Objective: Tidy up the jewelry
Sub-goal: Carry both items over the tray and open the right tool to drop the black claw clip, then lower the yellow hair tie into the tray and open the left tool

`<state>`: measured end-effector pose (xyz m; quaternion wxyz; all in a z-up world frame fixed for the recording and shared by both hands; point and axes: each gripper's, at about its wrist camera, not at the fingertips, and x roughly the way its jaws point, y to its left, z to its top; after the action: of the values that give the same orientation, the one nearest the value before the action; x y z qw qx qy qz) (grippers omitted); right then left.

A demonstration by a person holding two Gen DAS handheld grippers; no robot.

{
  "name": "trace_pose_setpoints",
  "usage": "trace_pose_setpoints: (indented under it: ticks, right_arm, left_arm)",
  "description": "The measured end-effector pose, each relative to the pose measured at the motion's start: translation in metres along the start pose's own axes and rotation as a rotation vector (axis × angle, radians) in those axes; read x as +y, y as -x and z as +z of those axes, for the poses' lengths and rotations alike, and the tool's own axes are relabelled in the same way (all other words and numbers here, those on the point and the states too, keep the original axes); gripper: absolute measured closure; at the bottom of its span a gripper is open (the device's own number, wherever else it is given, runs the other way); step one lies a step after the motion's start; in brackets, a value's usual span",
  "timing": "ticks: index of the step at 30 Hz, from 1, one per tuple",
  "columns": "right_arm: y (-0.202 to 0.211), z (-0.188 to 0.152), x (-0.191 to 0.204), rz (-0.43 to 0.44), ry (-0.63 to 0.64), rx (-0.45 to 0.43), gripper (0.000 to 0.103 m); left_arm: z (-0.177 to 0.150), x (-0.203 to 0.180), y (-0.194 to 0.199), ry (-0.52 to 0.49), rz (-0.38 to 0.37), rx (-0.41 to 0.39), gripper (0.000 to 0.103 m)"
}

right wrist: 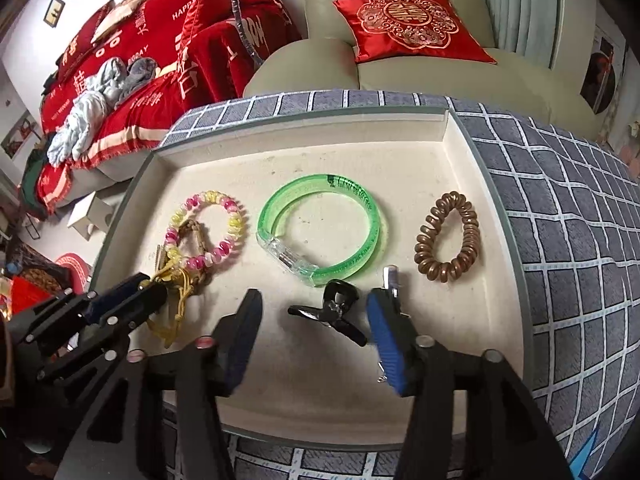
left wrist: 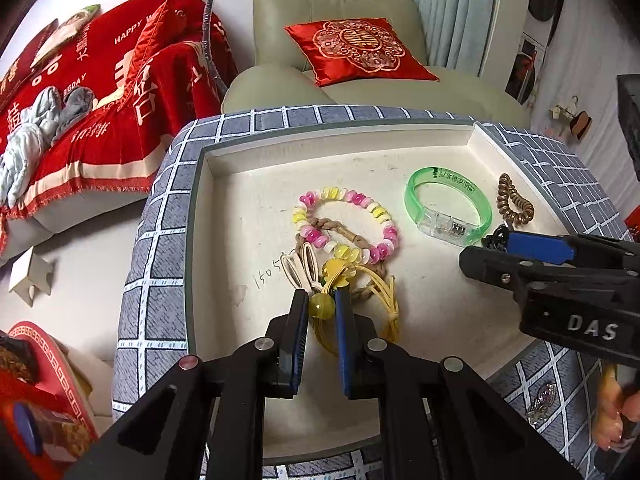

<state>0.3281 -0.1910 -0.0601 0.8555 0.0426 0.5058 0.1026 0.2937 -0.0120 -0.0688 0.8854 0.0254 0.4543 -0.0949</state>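
Note:
A cream tray (left wrist: 224, 216) (right wrist: 400, 360) holds the jewelry. My left gripper (left wrist: 322, 306) is shut on the yellow-green bead of a yellow cord charm (left wrist: 380, 292), which lies partly under a pink-and-yellow bead bracelet (left wrist: 346, 220) (right wrist: 208, 232) and a braided brown cord (left wrist: 340, 228). A green translucent bangle (left wrist: 448, 204) (right wrist: 320, 228) lies in the middle. A brown spiral hair tie (left wrist: 514, 200) (right wrist: 448, 236) lies right of it. My right gripper (right wrist: 314, 308) is open, its jaws on either side of a black hair claw (right wrist: 332, 312). A small silver clip (right wrist: 392, 278) lies by its right finger.
The tray rests on a grey checked cloth (right wrist: 560, 240) over a table. A brooch (left wrist: 542, 402) lies on the cloth near the front right. A green armchair with a red cushion (right wrist: 412, 24) stands behind. A red-covered sofa (left wrist: 100, 92) is at the left.

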Motion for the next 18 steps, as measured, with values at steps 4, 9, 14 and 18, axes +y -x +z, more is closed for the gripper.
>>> trace_pose_setpoints:
  ticks: [4, 9, 14, 18]
  right_arm:
    - [0.010, -0.001, -0.003, 0.029, -0.024, -0.025, 0.029]
    - [0.020, -0.001, -0.005, 0.053, -0.057, -0.036, 0.023]
    - [0.031, -0.004, -0.009, 0.066, -0.076, -0.052, 0.019]
    - [0.038, -0.009, -0.008, 0.045, -0.063, -0.060, 0.016]
  left_arm:
    - [-0.001, 0.000, 0.000, 0.002, 0.004, 0.001, 0.073]
    - [-0.002, -0.002, 0.002, 0.001, 0.008, -0.009, 0.073]
    - [-0.002, -0.004, 0.006, -0.001, 0.029, -0.016, 0.073]
    - [-0.002, -0.004, 0.008, 0.008, 0.038, -0.020, 0.073]
